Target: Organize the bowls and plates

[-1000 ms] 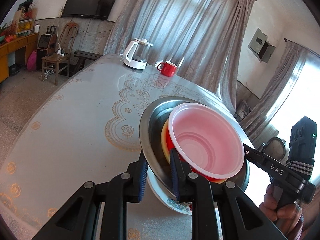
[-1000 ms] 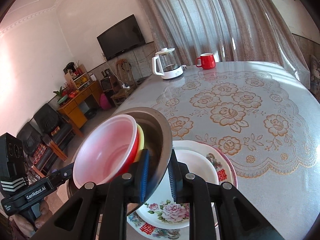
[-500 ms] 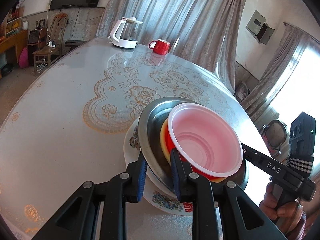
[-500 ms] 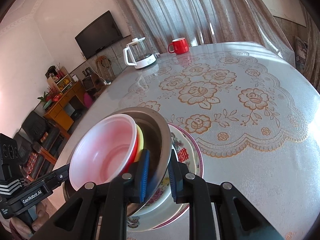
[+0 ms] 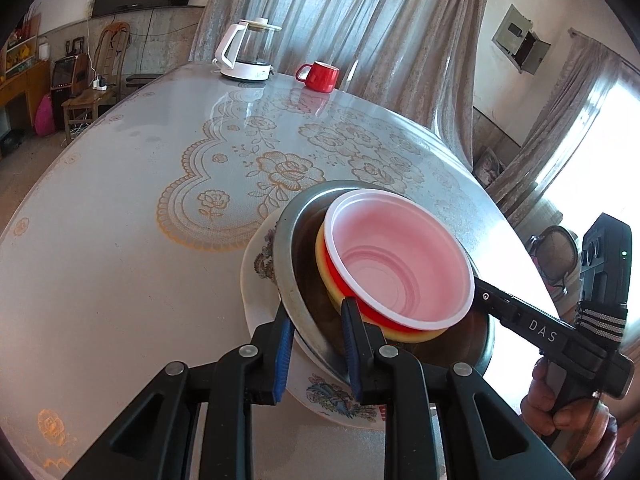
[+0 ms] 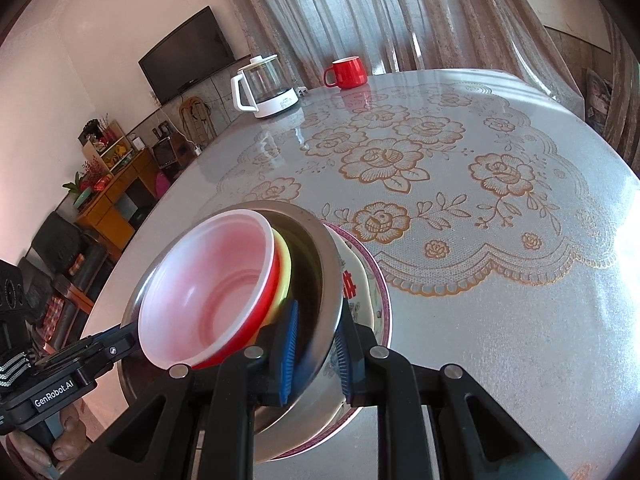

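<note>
Since a second ago, when the bowls hung tilted above the plates with open table showing beneath, I have brought the stack down so the steel bowl (image 5: 296, 280) now sits low over the floral plates (image 5: 256, 280), though I cannot tell whether it is touching them yet. On the left side my left gripper (image 5: 316, 344) pinches the near rim of the steel bowl between its blue pads; nested inside are a yellow bowl (image 5: 322, 256) and a red bowl (image 5: 340, 284) with a pale pink inside. On the right, my right gripper (image 6: 316, 344) clamps the opposite rim the same way. Only the right wrist view shows the maroon edge of the lower plate (image 6: 382, 292); only the left wrist view shows my right hand (image 5: 560, 412) on its handle. Kettle (image 5: 246, 50) and red mug (image 5: 320, 76) stand well apart at the far edge of the table (image 5: 100, 260).
</note>
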